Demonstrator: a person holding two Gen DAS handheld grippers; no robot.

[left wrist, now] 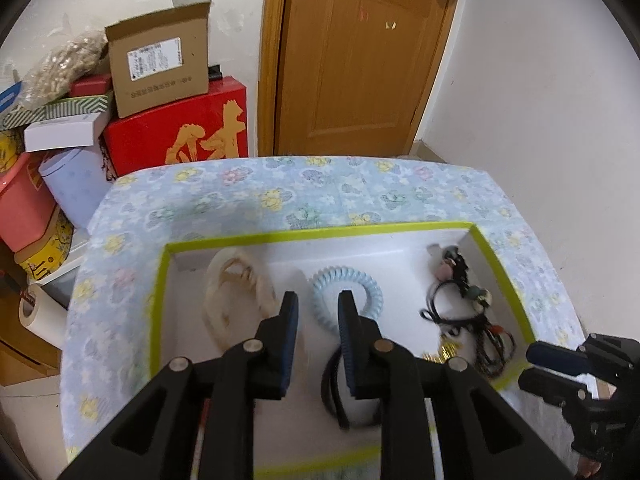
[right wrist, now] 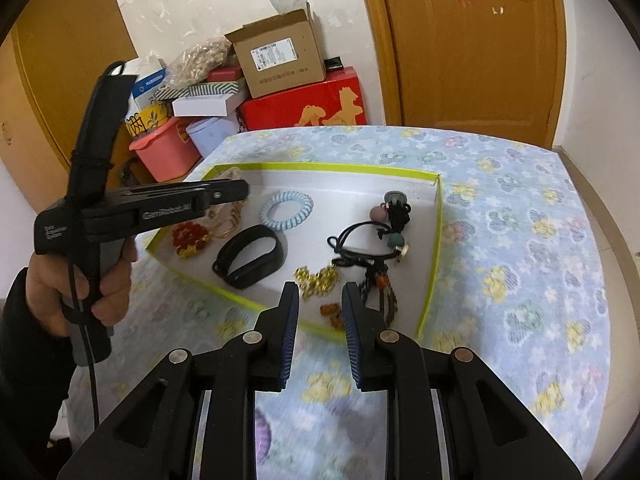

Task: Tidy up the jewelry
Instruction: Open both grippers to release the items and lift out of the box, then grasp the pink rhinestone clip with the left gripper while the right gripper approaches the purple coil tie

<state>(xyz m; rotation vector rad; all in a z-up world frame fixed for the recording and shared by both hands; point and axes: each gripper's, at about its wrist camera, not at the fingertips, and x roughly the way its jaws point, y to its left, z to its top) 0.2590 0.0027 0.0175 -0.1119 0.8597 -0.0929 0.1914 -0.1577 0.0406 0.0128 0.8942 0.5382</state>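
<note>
My left jaws [left wrist: 318, 308] stand apart over the white tray [left wrist: 502, 276] with its lime-green rim, and nothing sits between the pads. Just beyond their tips, at twelve o'clock, lies the pale blue coil hair tie [left wrist: 346, 283], a closed ring of ribbed spiral loops lying flat. At ten o'clock is a cream-coloured bracelet [left wrist: 236, 292], chunky and pale against the white floor of the tray. Below my right-hand pad, at about six o'clock, the black band [left wrist: 332, 384] curves in a loop, partly hidden by the finger. At two o'clock is a tangle of black cord hair ties [left wrist: 460, 304] with small pink and green beads.

My right jaws [right wrist: 320, 308] are also apart and empty, held above the near corner of the tray. From this side the black band [right wrist: 250, 256] reads as a smooth oval strap lying flat. Gold charms [right wrist: 316, 278] lie just ahead of my tips at twelve o'clock, with small amber beads [right wrist: 330, 312] right between the tips, lower down on the tray floor. A red and gold piece [right wrist: 190, 240] sits at ten o'clock by the tray's left wall. The tray rests on the surface covered by a blue floral cloth [right wrist: 520, 220].
</note>
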